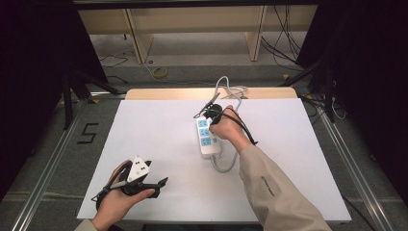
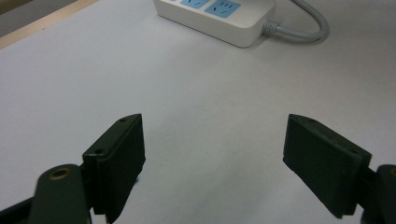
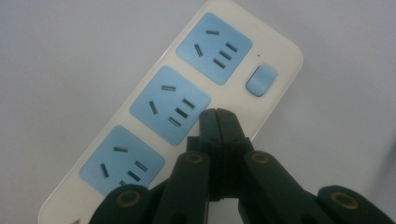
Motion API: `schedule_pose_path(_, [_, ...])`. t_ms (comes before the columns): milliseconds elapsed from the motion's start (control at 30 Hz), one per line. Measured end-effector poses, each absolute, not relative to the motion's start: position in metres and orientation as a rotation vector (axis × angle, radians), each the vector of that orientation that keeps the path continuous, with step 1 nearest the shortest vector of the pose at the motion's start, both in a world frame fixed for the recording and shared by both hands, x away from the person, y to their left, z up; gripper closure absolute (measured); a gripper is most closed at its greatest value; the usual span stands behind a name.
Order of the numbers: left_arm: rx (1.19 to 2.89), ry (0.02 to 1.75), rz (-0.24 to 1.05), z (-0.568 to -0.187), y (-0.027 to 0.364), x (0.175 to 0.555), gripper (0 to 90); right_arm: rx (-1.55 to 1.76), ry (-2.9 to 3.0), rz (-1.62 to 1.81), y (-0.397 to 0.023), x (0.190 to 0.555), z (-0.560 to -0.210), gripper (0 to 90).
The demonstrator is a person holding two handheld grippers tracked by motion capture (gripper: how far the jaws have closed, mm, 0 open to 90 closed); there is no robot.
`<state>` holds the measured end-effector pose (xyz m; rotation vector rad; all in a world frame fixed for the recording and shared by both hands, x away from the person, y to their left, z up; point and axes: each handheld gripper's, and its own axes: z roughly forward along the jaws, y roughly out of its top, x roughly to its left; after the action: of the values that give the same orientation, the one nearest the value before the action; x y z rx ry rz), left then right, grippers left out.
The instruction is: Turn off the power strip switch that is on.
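Power strip (image 3: 196,107) beneath right claw (image 3: 218,114)

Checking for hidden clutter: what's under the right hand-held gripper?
Under the right hand-held gripper, jaws shut, lies the white power strip: three blue sockets and a blue switch show. The gripper covers the nearest socket's lower edge and the strip's end.

My high cam looked down over the table (image 1: 144,125); both gripper cams sat close, low, sharing the power strip (image 1: 208,137).
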<state>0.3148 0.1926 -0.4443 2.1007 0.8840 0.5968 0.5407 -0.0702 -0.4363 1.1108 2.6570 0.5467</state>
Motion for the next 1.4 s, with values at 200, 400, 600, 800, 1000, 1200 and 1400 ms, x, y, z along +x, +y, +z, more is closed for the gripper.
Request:
schedule_pose_path(200, [2.099,0.885,0.596,-0.4443,0.1926,0.3148,20.6,1.121,2.659,0.541,-0.0695,0.5416,-0.4371,90.0])
schedule_pose_path(400, [2.099,0.885,0.594,-0.4444,0.1925,0.3149,20.5,1.134,2.666,0.535,-0.0696,0.5428,-0.4365,90.0])
schedule_pose_path(600, [2.097,0.886,0.591,-0.4446,0.1922,0.3151,20.5,1.134,2.667,0.533,-0.0695,0.5428,-0.4365,90.0])
schedule_pose_path(800, [2.1,0.884,0.593,-0.4444,0.1924,0.3149,20.5,1.134,2.663,0.533,-0.0692,0.5422,-0.4367,90.0])
schedule_pose_path(1000, [2.099,0.886,0.595,-0.4443,0.1927,0.3149,20.5,1.154,2.648,0.545,-0.0695,0.5412,-0.4373,90.0])
schedule_pose_path(1200, [2.1,0.885,0.595,-0.4442,0.1926,0.3149,20.5,1.136,2.642,0.547,-0.0695,0.5393,-0.4374,90.0])
schedule_pose_path(1400, [2.099,0.885,0.596,-0.4441,0.1929,0.3149,20.5,1.137,2.635,0.55,-0.0697,0.5389,-0.4377,90.0])
